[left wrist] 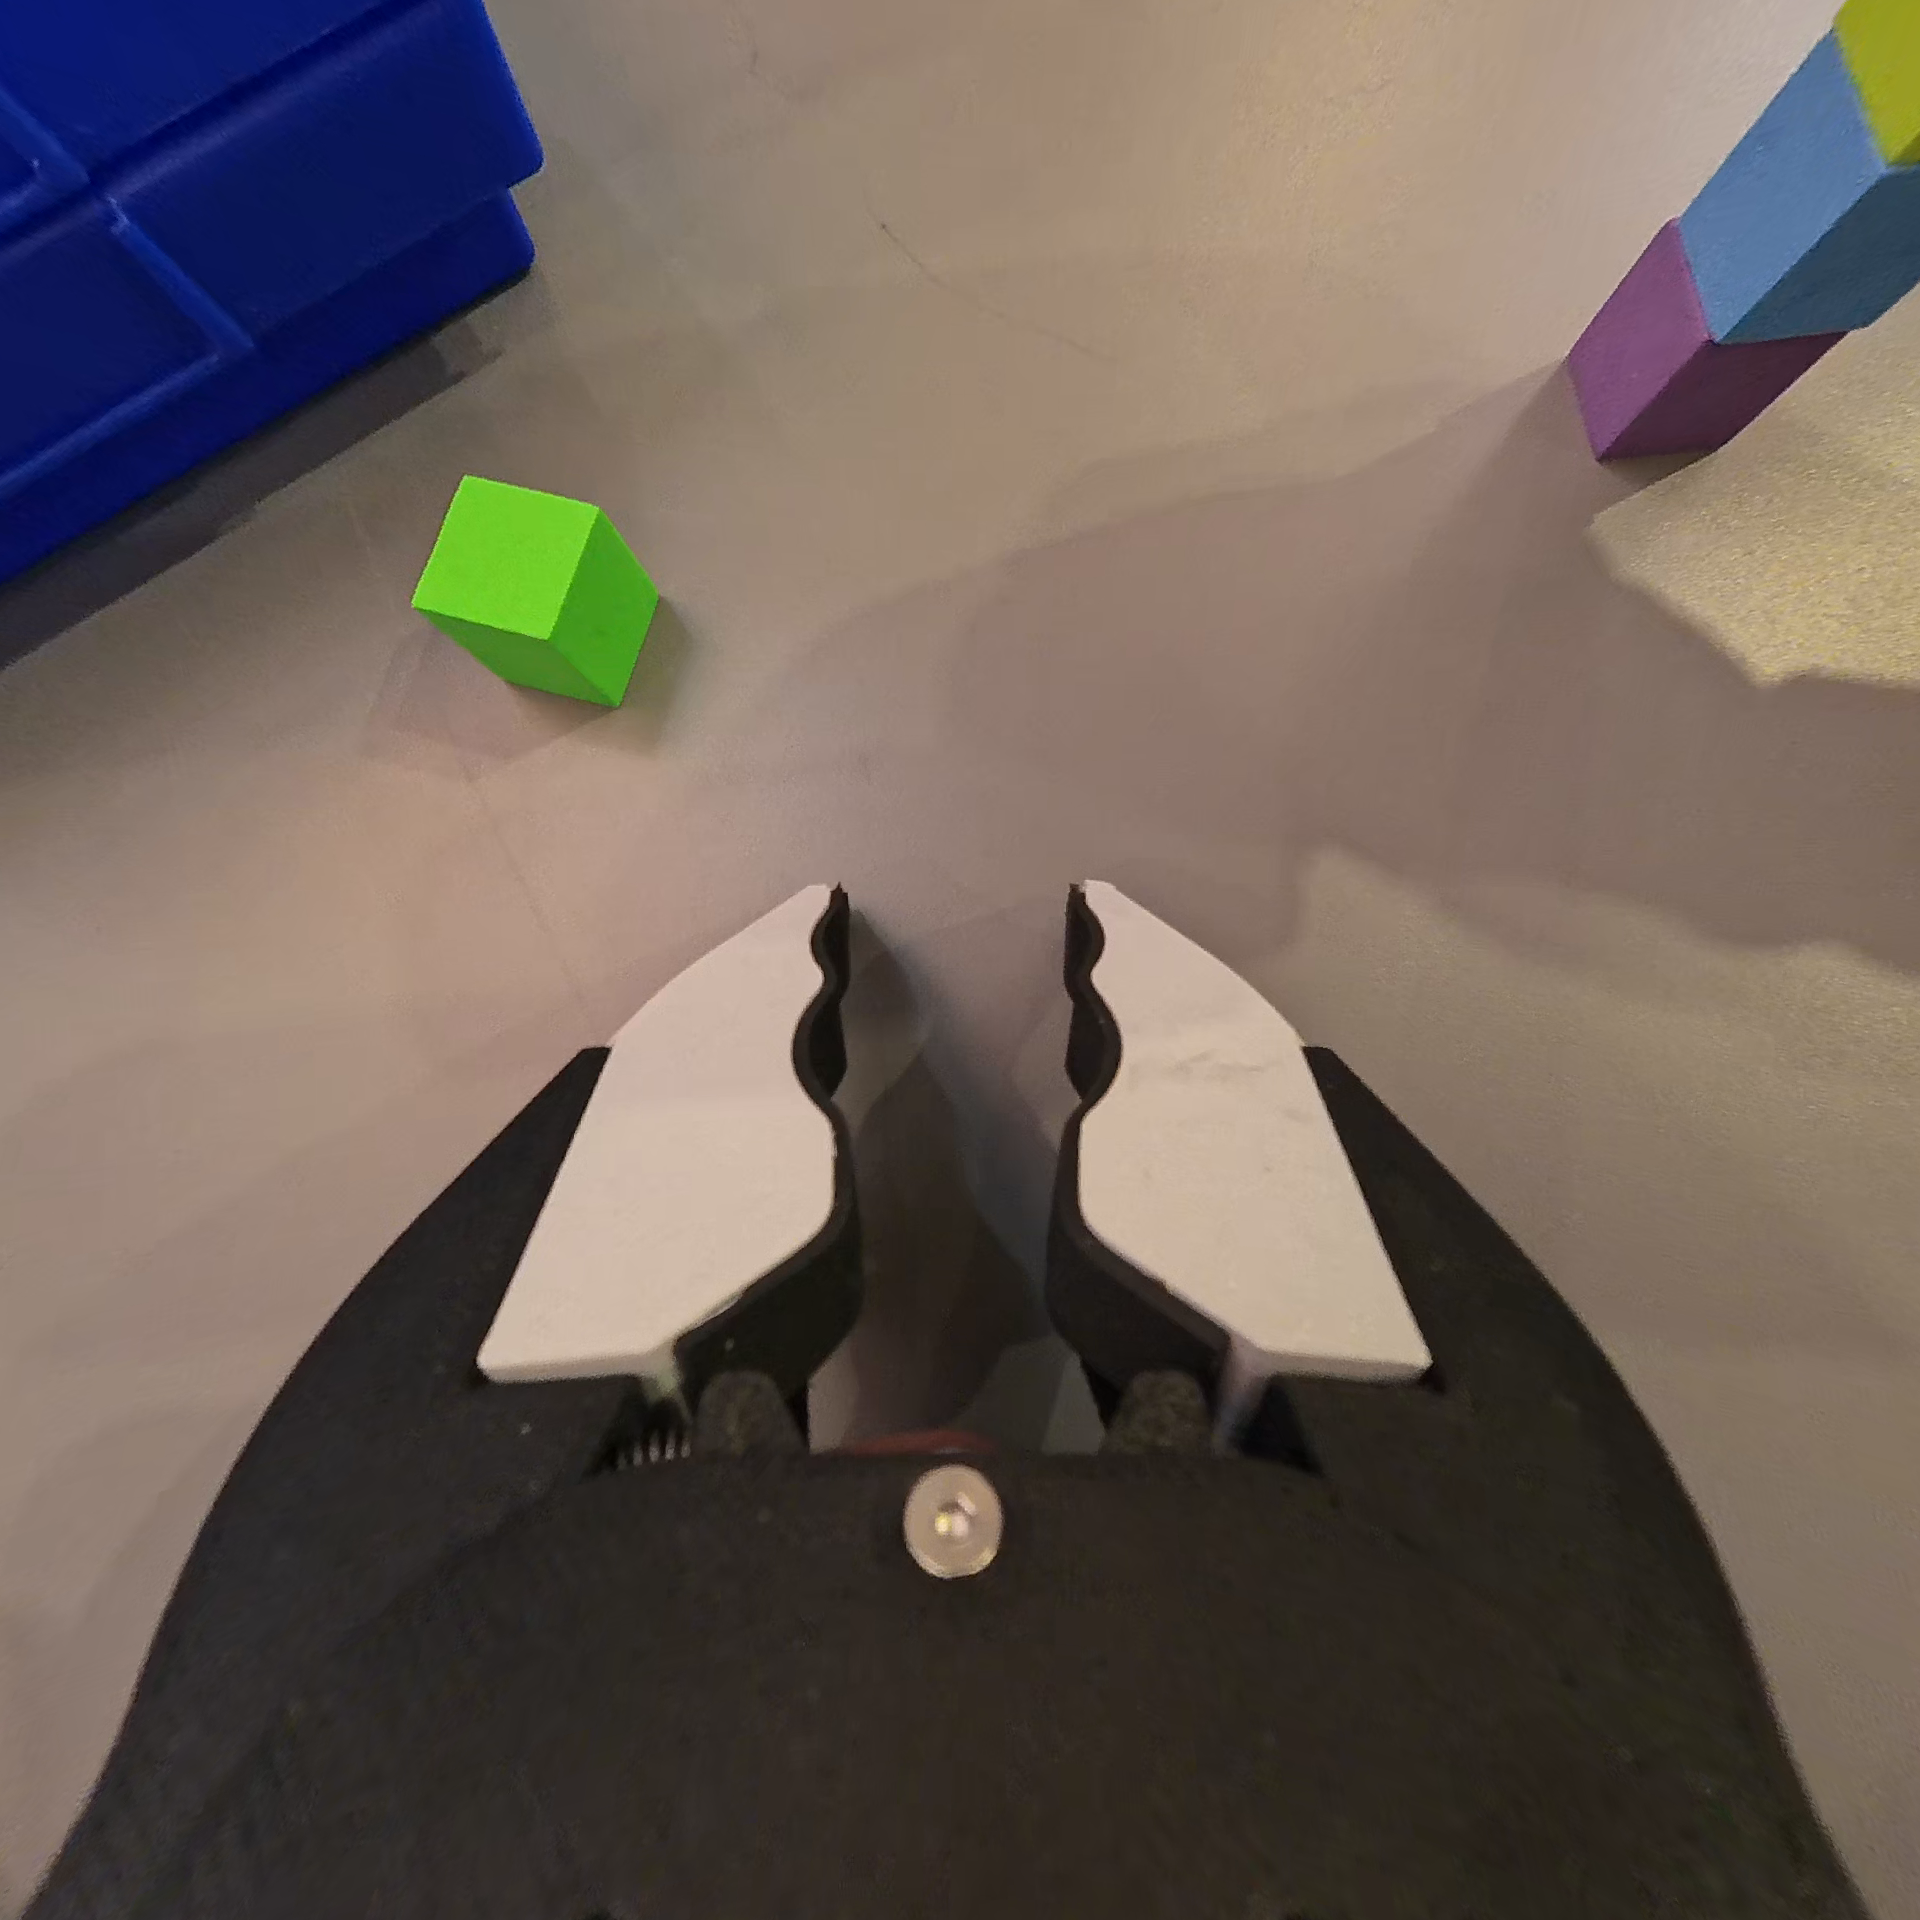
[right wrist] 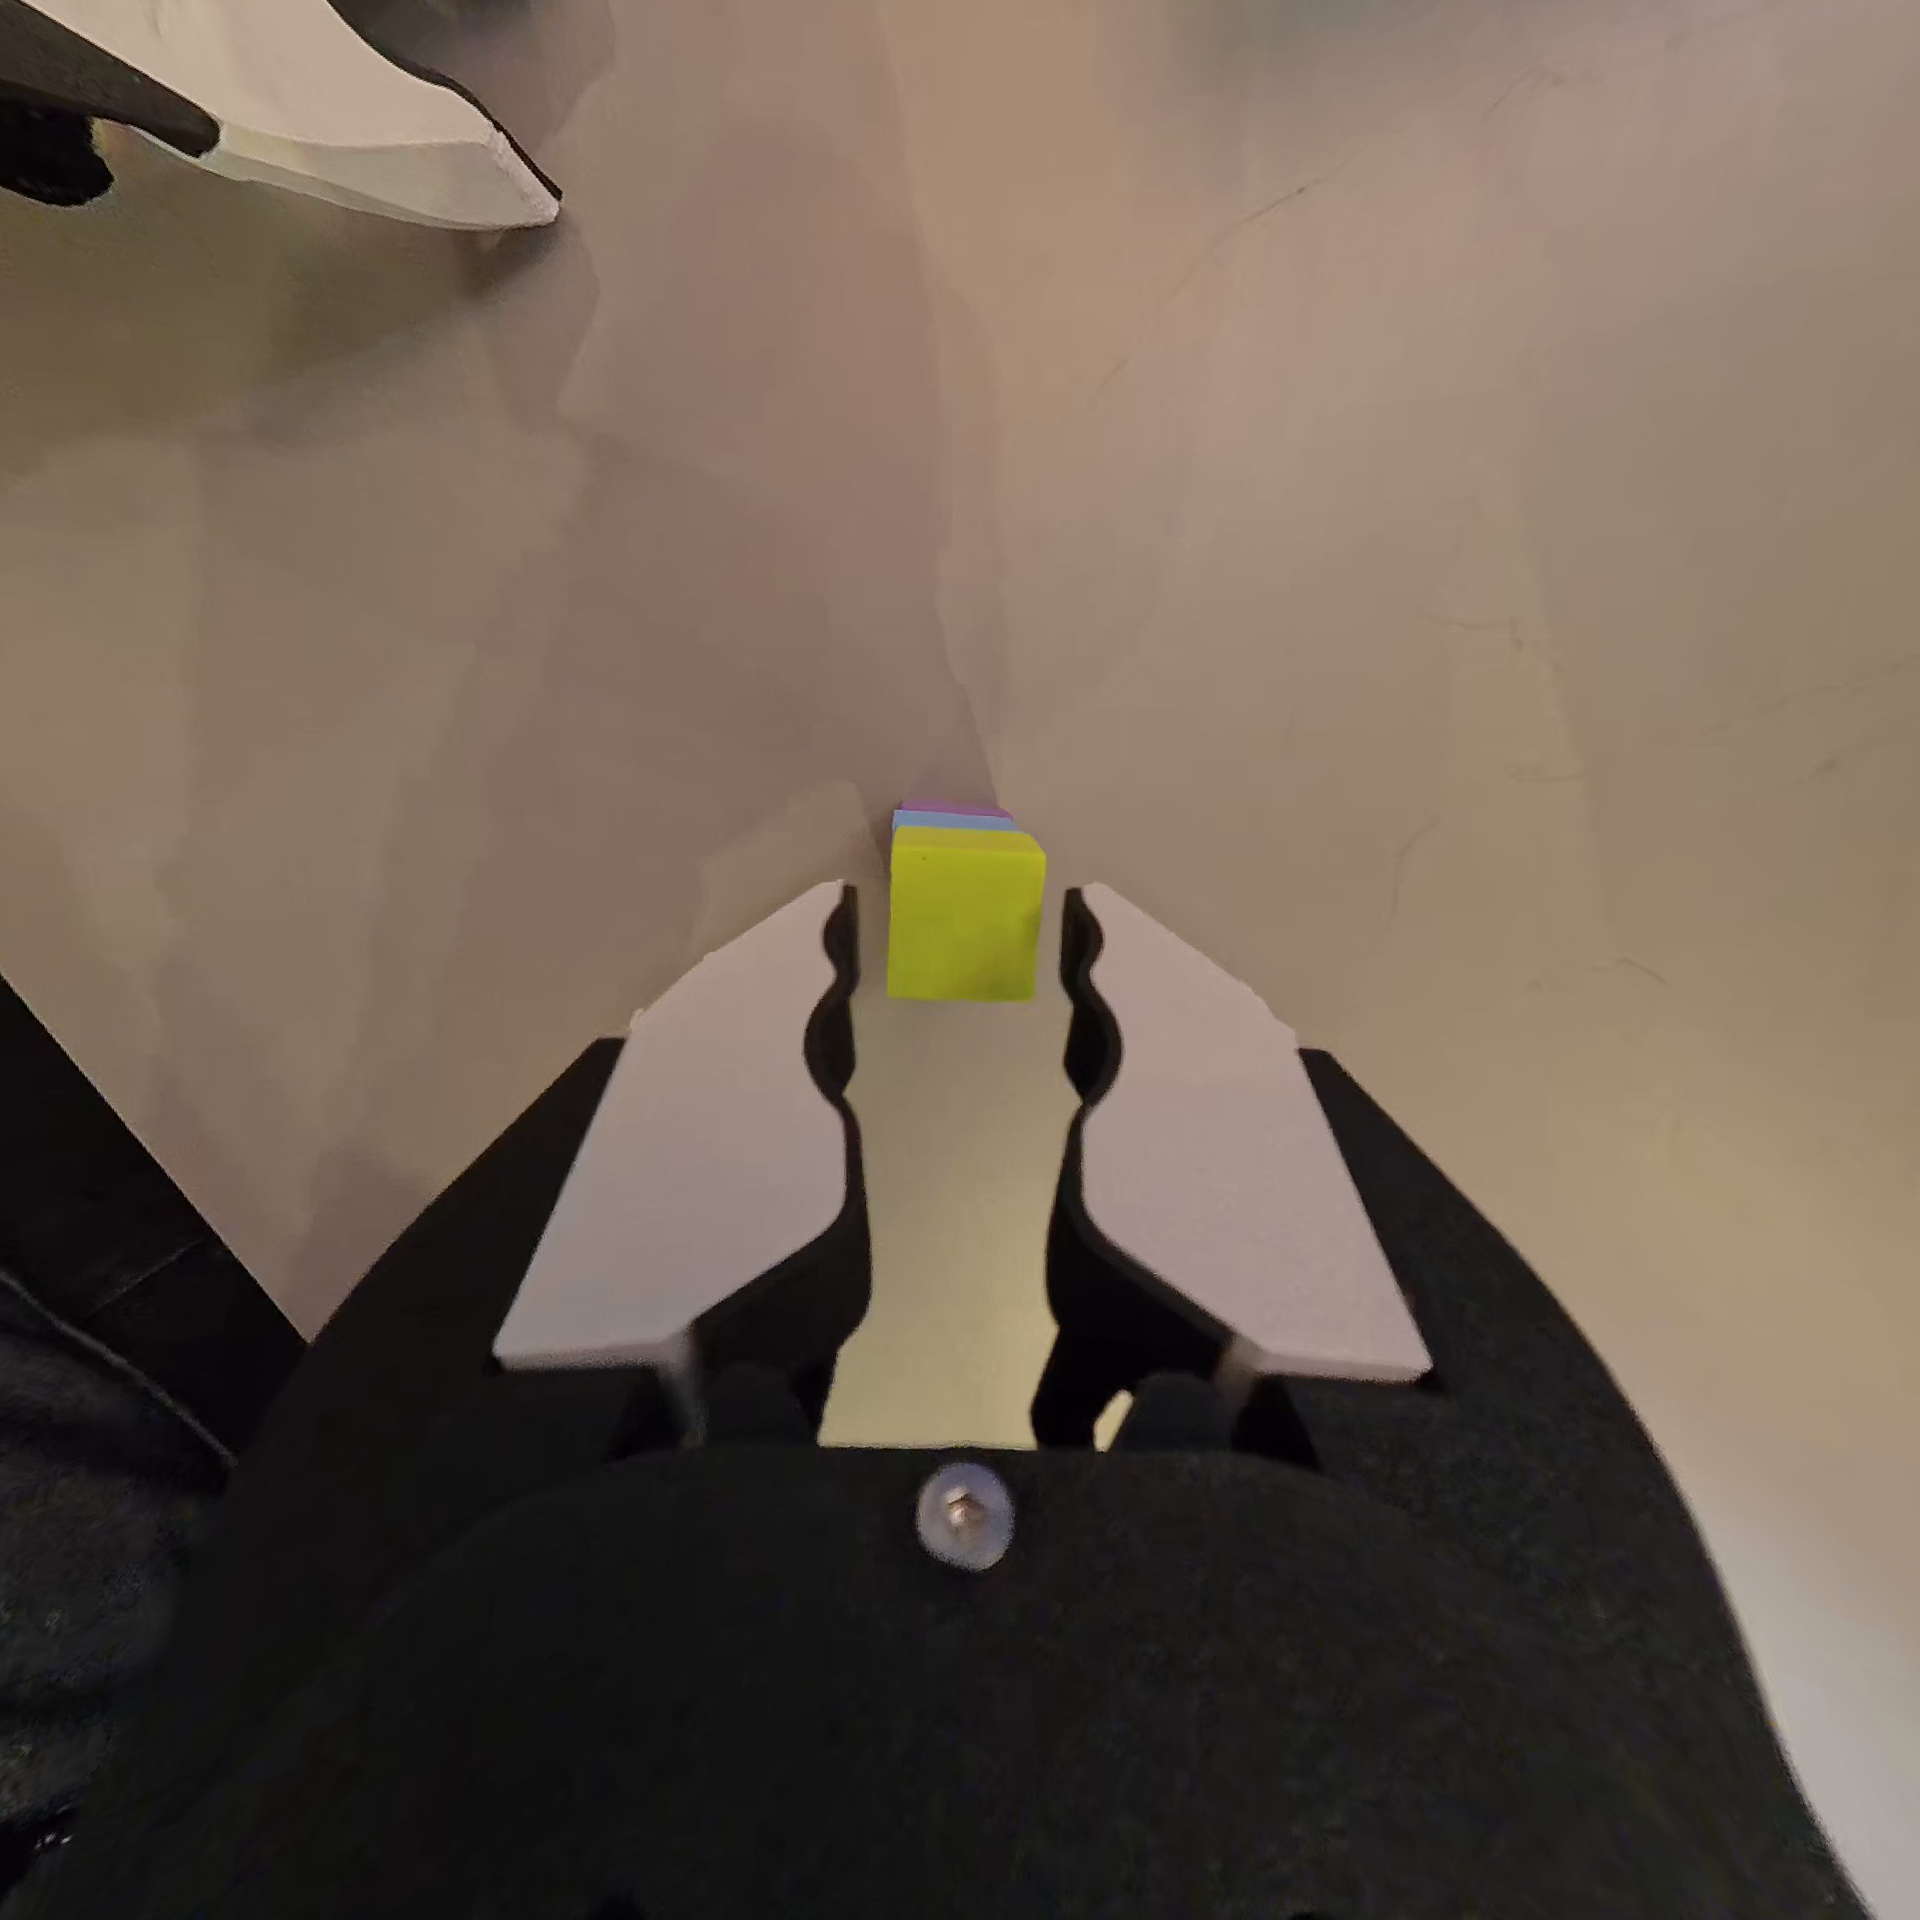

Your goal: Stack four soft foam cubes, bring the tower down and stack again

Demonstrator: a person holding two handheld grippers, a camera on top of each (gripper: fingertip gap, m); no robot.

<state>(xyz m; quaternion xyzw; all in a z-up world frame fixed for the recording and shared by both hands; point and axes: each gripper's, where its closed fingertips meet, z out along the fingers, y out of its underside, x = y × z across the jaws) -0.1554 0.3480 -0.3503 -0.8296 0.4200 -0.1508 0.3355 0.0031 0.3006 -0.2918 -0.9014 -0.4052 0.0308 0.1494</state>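
A tower of three foam cubes stands on the grey table: purple [left wrist: 1652,353] at the bottom, light blue [left wrist: 1766,208] in the middle, yellow-green [left wrist: 1886,73] on top. My right gripper [right wrist: 961,904] looks down on the tower. The yellow-green cube [right wrist: 964,920] sits between its pads with a gap on each side, so the gripper is open. Slivers of the blue cube [right wrist: 951,821] and the purple cube [right wrist: 951,806] show behind it. A bright green cube [left wrist: 530,582] lies alone on the table. My left gripper [left wrist: 956,904] is open and empty, to the right of the green cube.
A dark blue plastic bin [left wrist: 208,208] stands at the far left, just beyond the green cube. The left gripper's white finger [right wrist: 364,135] shows in the top left of the right wrist view. A dark area [right wrist: 94,1299] lies past the table's edge at lower left. About 20 cm separates my left fingertips from my right.
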